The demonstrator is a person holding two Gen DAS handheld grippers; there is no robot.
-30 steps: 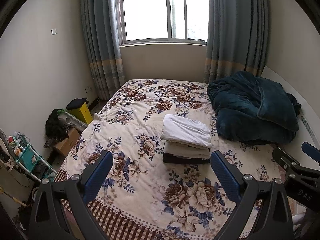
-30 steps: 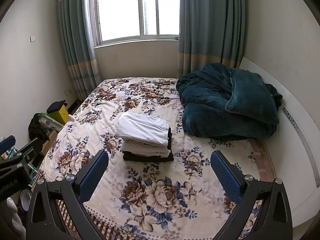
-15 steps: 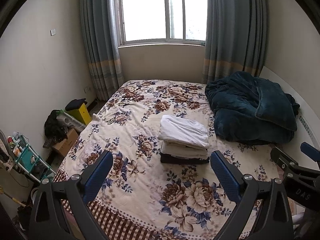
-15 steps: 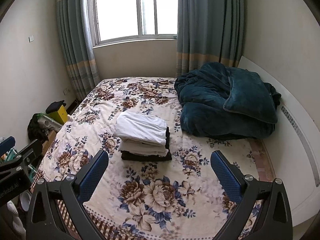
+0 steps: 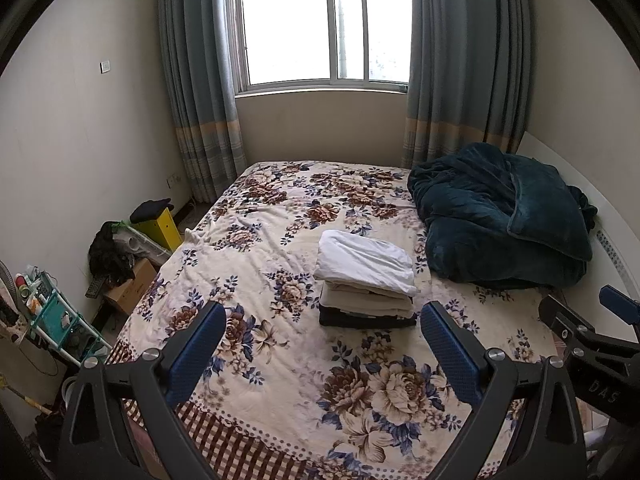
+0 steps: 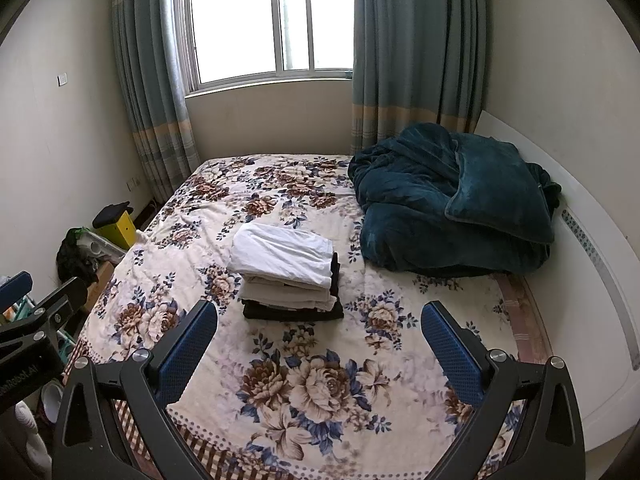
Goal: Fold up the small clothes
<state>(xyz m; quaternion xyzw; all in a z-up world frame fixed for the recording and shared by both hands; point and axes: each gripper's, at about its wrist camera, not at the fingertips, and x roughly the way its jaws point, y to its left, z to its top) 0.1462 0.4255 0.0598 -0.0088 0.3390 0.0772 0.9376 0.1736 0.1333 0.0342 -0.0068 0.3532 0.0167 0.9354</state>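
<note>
1. You hold two grippers above the near end of the bed (image 5: 256, 248). Your left gripper (image 5: 322, 320) is spread wide with nothing between its blue pads (image 5: 196, 354), and your right gripper (image 6: 320, 318) is likewise released and empty.
2. There is one stack of folded clothes (image 5: 366, 280) on the flowered bedspread (image 6: 304, 384), roughly mid-bed (slightly toward the headboard side in the left view). You can count at least three layers: a white piece (image 6: 286, 254) on top, cream pieces (image 6: 288, 294) under it, and a dark piece (image 6: 292, 314) at the bottom. How many cream pieces there are cannot be told.
3. One dark teal blanket (image 5: 504, 216) is heaped at the right, beside the white headboard (image 6: 592, 264). It lies near the stack but apart from it, with a strip of bedspread between.
4. The window (image 5: 326, 26) has two curtains (image 5: 196, 80), one on each side.
5. Open room: the bedspread between your grippers and the stack is bare, and so is the stretch on the stack's left out to the bed's edge.
6. Past that left edge, the floor is crowded with one yellow box (image 5: 160, 226), one cardboard box (image 5: 130, 286) and one teal rack (image 5: 60, 322).
7. In each view the other gripper shows at the frame's side, well apart from the stack.
</note>
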